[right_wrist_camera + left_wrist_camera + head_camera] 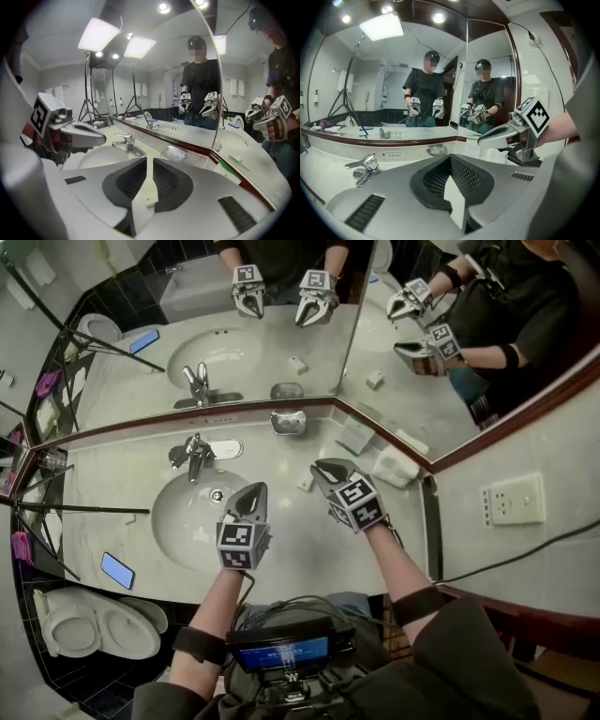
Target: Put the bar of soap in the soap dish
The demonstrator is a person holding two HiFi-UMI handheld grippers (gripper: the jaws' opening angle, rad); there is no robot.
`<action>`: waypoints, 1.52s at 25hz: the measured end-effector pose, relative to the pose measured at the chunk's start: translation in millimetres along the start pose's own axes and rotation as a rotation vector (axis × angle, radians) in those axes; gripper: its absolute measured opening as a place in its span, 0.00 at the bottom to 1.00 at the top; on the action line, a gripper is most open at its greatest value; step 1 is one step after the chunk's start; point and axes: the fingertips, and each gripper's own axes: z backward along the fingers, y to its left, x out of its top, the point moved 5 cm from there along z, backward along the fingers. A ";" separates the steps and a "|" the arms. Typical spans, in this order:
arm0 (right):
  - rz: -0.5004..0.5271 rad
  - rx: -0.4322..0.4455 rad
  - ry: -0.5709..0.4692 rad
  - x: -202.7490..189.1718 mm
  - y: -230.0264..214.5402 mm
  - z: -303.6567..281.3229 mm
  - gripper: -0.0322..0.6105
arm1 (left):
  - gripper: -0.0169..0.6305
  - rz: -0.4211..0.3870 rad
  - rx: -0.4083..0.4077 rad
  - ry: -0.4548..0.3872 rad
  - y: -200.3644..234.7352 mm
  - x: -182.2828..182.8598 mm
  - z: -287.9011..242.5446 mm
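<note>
The grey left gripper (pixel 254 489) is seen closed and empty at centre frame; the grey right gripper (pixel 325 467), right of it, is barely parted, empty.

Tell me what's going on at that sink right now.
A person holds both grippers in the air over a bathroom counter. The left gripper is shut and empty above the basin. The right gripper has its jaws almost together; a pale sliver shows in the gap, soap or counter, I can't tell. A small pale block, maybe the soap, lies on the counter just beneath. The soap dish sits at the back by the mirror, away from both grippers.
</note>
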 end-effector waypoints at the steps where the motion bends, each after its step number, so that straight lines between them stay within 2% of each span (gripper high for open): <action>1: -0.029 -0.004 -0.035 7.5 1.1 11.1 0.10 | 0.03 -0.002 -0.004 -0.003 -1.7 1.4 0.2; 4: -0.077 -0.017 -0.099 16.0 6.2 39.0 0.08 | 0.03 -0.011 -0.016 -0.009 -7.3 4.0 1.5; 12: -0.123 -0.039 -0.128 -11.4 27.3 76.4 0.08 | 0.03 -0.025 -0.040 -0.020 -12.6 3.7 12.4; 21: -0.142 -0.046 -0.088 -31.6 31.9 74.2 0.08 | 0.03 -0.028 -0.039 -0.015 -15.1 0.2 15.6; 26: -0.079 -0.072 -0.018 -41.0 25.9 58.0 0.08 | 0.03 -0.030 -0.033 -0.008 -14.0 -2.2 14.5; 27: -0.051 -0.069 0.012 -44.7 25.2 52.2 0.13 | 0.03 -0.030 -0.031 -0.006 -13.7 -2.6 14.4; 28: -0.021 -0.059 0.046 -48.0 25.1 45.6 0.24 | 0.03 -0.031 -0.031 -0.004 -13.6 -2.9 14.2; 29: 0.008 -0.044 0.082 -50.1 25.5 38.8 0.31 | 0.03 -0.030 -0.031 -0.001 -13.5 -3.3 14.0; 34: 0.140 0.017 0.268 -67.4 17.9 -4.3 0.56 | 0.03 -0.025 -0.018 0.015 -11.3 -8.2 12.4; 37: 0.190 0.053 0.370 -85.1 8.1 -35.3 0.66 | 0.03 -0.018 -0.006 0.022 -8.3 -11.4 10.8; 38: 0.203 0.061 0.400 -89.9 4.6 -44.9 0.66 | 0.03 -0.015 -0.002 0.024 -6.5 -12.6 10.3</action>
